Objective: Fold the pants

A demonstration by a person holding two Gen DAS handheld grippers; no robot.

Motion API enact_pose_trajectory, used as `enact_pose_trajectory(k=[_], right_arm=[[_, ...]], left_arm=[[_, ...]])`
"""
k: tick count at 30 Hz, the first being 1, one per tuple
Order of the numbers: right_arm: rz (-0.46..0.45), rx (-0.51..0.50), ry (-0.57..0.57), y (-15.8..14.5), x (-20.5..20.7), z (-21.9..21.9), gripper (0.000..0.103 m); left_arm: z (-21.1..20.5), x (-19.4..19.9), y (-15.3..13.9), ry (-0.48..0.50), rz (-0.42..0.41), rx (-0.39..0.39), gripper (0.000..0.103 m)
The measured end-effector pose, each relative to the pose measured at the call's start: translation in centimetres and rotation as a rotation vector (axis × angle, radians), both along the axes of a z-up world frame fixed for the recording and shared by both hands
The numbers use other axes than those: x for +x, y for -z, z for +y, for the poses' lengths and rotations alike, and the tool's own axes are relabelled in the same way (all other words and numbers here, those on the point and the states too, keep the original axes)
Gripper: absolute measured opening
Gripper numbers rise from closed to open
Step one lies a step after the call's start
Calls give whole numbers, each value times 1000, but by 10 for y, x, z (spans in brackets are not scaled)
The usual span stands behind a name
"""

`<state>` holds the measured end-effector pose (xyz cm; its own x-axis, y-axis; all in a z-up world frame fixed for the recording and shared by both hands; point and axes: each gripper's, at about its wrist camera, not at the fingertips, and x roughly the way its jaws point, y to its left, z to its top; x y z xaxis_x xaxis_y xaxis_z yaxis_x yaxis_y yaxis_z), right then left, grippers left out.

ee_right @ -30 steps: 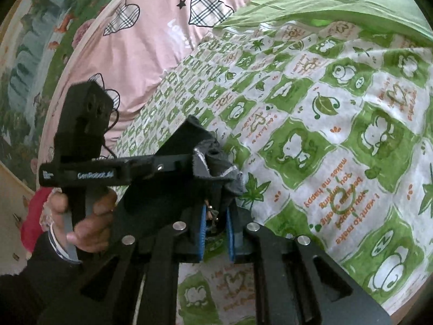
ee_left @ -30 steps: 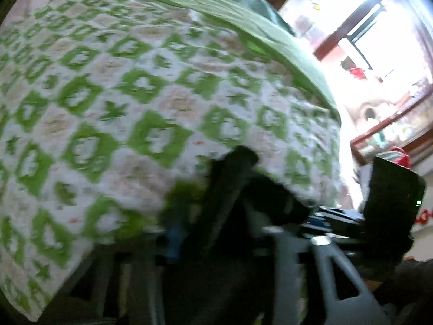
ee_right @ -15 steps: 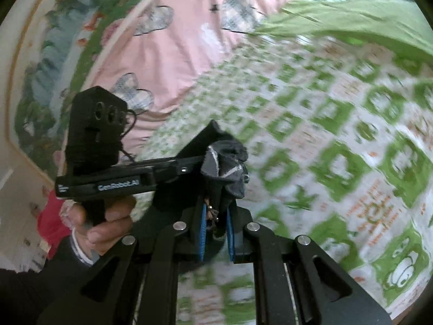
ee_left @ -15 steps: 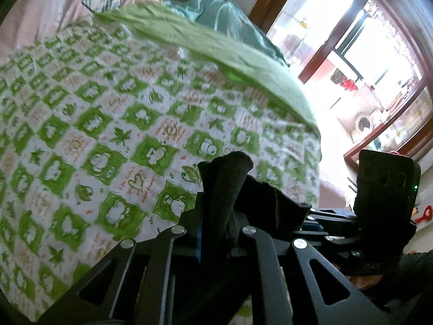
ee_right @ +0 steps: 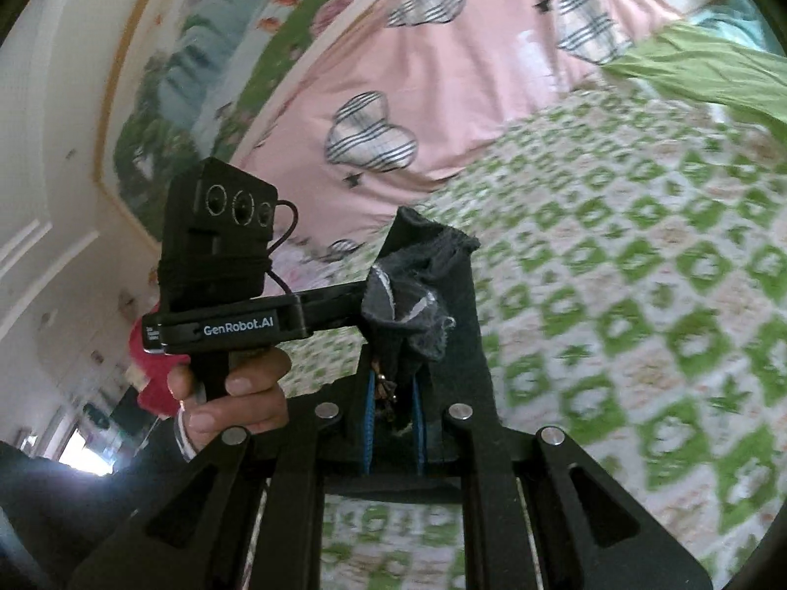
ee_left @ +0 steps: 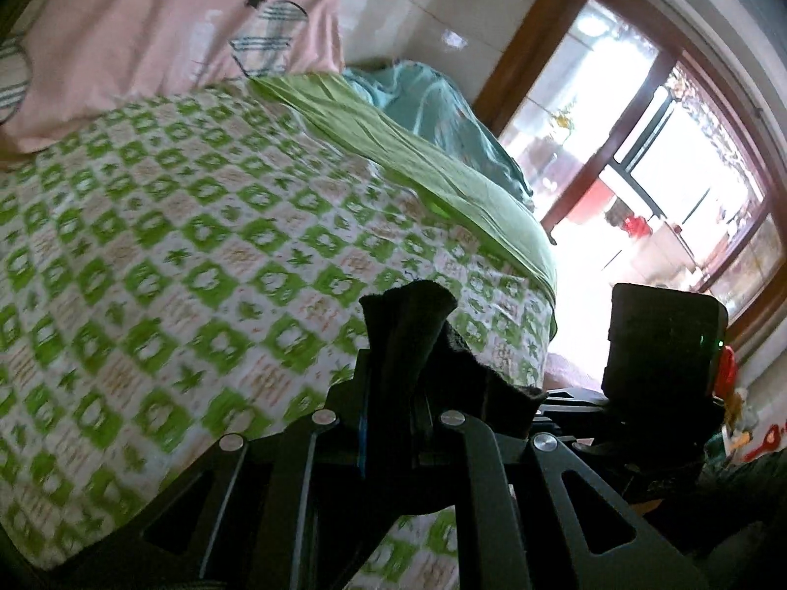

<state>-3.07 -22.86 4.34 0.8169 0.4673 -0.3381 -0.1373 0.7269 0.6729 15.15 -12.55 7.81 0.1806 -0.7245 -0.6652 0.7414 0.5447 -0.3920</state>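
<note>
The black pants (ee_left: 408, 324) are pinched in both grippers and held up above the bed. My left gripper (ee_left: 393, 408) is shut on one bunched edge of the pants. My right gripper (ee_right: 393, 393) is shut on another edge of the pants (ee_right: 418, 285), where grey lining and a small zipper pull show. The two grippers are side by side: the right one shows in the left wrist view (ee_left: 659, 344), the left one in the right wrist view (ee_right: 221, 265). The rest of the pants hangs below, hidden by the gripper frames.
The bed has a green-and-white checked sheet (ee_left: 172, 246), a green blanket (ee_left: 418, 147) and teal bedding (ee_left: 433, 98) at its far side. A pink heart-print cloth (ee_right: 442, 73) covers the headboard. A bright window (ee_left: 664, 172) lies beyond the bed.
Both grippers have lifted and tilted upward with the pants. The views now take in the pink headboard cloth and the wall, and the bed sits lower and farther.
</note>
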Motion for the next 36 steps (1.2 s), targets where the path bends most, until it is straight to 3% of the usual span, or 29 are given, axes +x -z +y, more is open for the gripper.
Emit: enact_pose_trajectory(k=[5,12,21,30,36], right_arm=[[-4,12,-103,3,18,31,13],[39,1,-196,21,43,70,14],[118,-22,-250,53,62,109,16],[163,-64,-290,66,70,127,17],[170,-77,-347,68,72,143,44]], left_arm=[[48,-3,0,-75,3,-22,9],[104,-3,29,-196,58,-35,9],[146,-5,73,-304,133,-36,10],[170,-12,93,-387,170,-40,11],[190,-20,105,-450,209,-37,14]])
